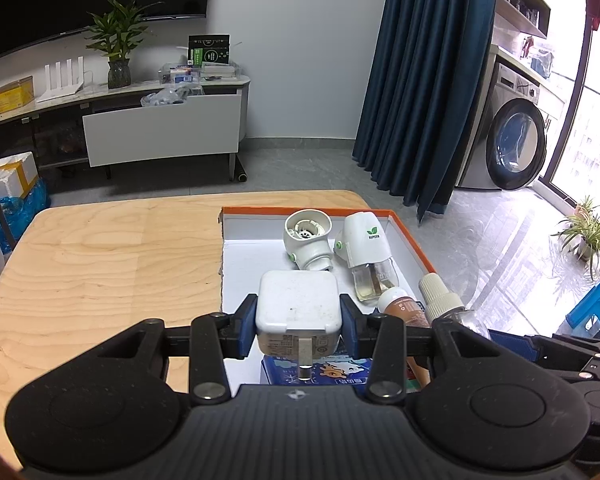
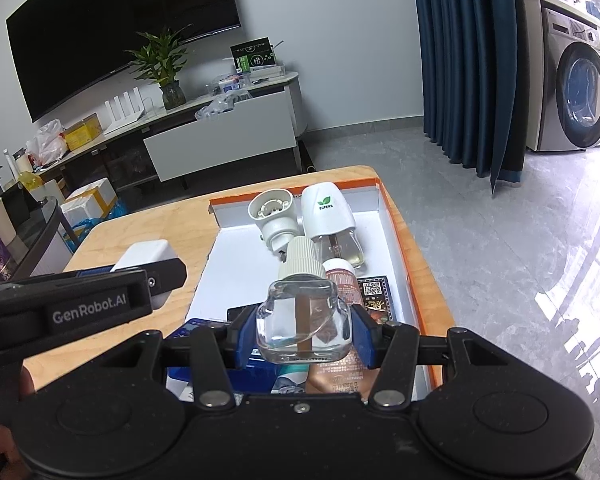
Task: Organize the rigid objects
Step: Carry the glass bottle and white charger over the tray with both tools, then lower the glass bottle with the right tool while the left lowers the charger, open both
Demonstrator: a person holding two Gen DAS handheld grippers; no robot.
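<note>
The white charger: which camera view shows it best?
The left wrist view. There the white charger sits centred between the left tool's pads, with its top face, label and metal prong visible. The right wrist view shows only one corner of it behind the left tool's arm, at the picture's left.

Right tongs [image 2: 303,336] clamp clear bottle [image 2: 302,320]

Desk [image 1: 100,264] left of the orange-rimmed box [image 1: 410,236] lay bare; box's left half open, right half crowded by two plug-in diffusers [image 1: 308,242].
</note>
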